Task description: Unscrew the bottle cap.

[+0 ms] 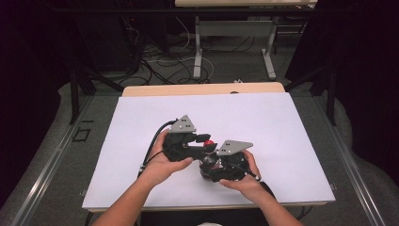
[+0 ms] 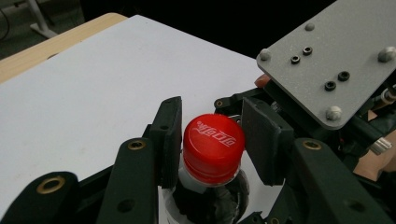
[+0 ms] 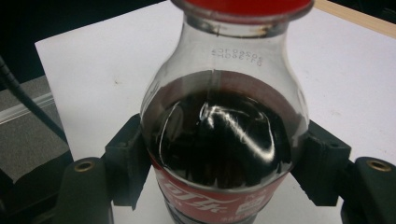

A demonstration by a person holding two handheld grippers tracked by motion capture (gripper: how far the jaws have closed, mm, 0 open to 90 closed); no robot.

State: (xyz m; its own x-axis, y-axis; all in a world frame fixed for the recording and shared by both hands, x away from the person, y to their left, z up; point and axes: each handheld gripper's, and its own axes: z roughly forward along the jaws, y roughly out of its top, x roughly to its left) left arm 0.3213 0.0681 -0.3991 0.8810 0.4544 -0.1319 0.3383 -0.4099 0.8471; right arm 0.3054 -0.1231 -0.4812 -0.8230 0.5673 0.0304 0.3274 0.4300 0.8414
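A cola bottle (image 3: 226, 140) with a red cap (image 2: 213, 142) and a red label stands on the white table (image 1: 263, 127), dark drink filling it up to the shoulder. My right gripper (image 3: 226, 156) is shut on its body just above the label, one pad pressed against each side. My left gripper (image 2: 212, 122) is up at the top, with its two pads (image 2: 170, 140) against the sides of the cap. In the high view both hands hold the grippers close together at the table's middle, the left gripper (image 1: 203, 141) higher, the right gripper (image 1: 211, 165) nearer the person.
The right gripper's grey plate (image 2: 336, 60) hangs close above the left jaws. White table surface lies open on all sides of the hands. Beyond the far wooden edge (image 1: 202, 88) are the floor, cables and another table's legs (image 1: 197, 52).
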